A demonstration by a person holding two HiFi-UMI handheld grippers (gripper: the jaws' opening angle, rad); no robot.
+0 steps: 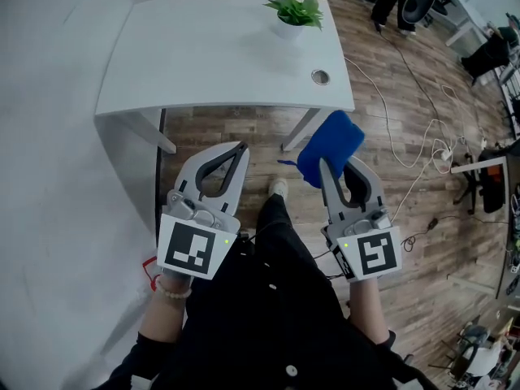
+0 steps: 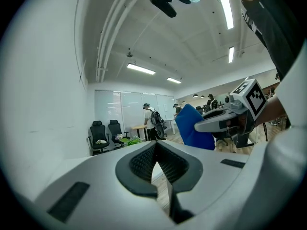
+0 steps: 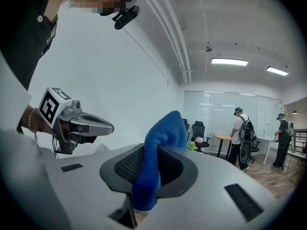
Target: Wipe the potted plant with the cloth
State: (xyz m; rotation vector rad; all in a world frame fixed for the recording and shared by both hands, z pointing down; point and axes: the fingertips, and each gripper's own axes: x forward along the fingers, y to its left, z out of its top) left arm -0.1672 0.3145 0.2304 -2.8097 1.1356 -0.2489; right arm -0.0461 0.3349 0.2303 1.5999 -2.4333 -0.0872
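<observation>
nearest to us, the grey left gripper and the grey right gripper are held out roughly level in front of the body. both are over the brown wooden floor, short of the table's near edge. the left gripper's jaws are clenched together, and its own view shows them meeting with nothing between. the right gripper is clamped on the blue microfibre cloth. the cloth is pinched low down and stands up beyond the jaw tips in a loose bunch, towards the table.

next comes the white rectangular table, whose near edge crosses just beyond both sets of tips. a round metal cable grommet sits by its right edge, towards the near right corner.

farthest is the small green potted plant in a white pot. it stands upright near the table's far right corner, well apart from both grippers.

the coming move, as we judge it, turns on where the plant lies from the cloth. it is ahead of the cloth and a little to its left, across the whole depth of the table and past the grommet. the right gripper is the nearer of the two and holds the cloth. so we expect a forward reach over the near right corner with the cloth leading. the left gripper could come in from the left side to steady the pot.
</observation>
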